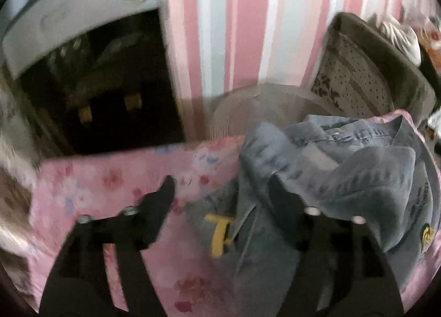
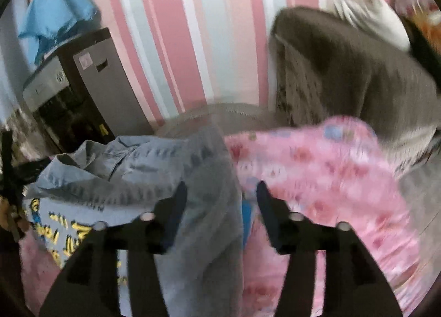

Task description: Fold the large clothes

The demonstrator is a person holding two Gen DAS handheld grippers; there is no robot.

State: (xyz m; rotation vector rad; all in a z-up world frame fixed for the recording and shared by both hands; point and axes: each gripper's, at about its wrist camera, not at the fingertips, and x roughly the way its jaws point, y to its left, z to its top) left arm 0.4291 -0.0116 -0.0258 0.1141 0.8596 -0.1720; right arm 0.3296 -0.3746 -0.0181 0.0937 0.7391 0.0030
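Two grippers hang over a bed covered with a pink flowered sheet (image 1: 110, 179), both with their jaws apart and nothing pinched between them. The left gripper (image 1: 220, 187) stands released: one black finger is over the bare pink sheet, the other rests against a fold of a light blue denim shirt (image 1: 344, 173), and between them a small yellow piece (image 1: 219, 237) shows beside the shirt's edge; what it is cannot be told. In the right wrist view, the right gripper (image 2: 222, 190) is also loosened, its jaws open over the side edge of the denim shirt (image 2: 132, 171), with one finger above the cloth and the other above the pink sheet (image 2: 330, 168). A yellow and blue print shows on the shirt's lower part, towards the left of that view. The shirt lies bunched and partly folded on the bed, its collar and buttons toward the far edge near the pink striped wall (image 1: 234, 27). Beyond the far edge of the bed stand a white fan (image 1: 248, 107), a grey printer (image 2: 46, 88) on a dark cabinet with a blue cloth (image 2: 58, 14) on top, and a brown padded chair (image 2: 344, 69) at the far right corner. Both views are blurred.
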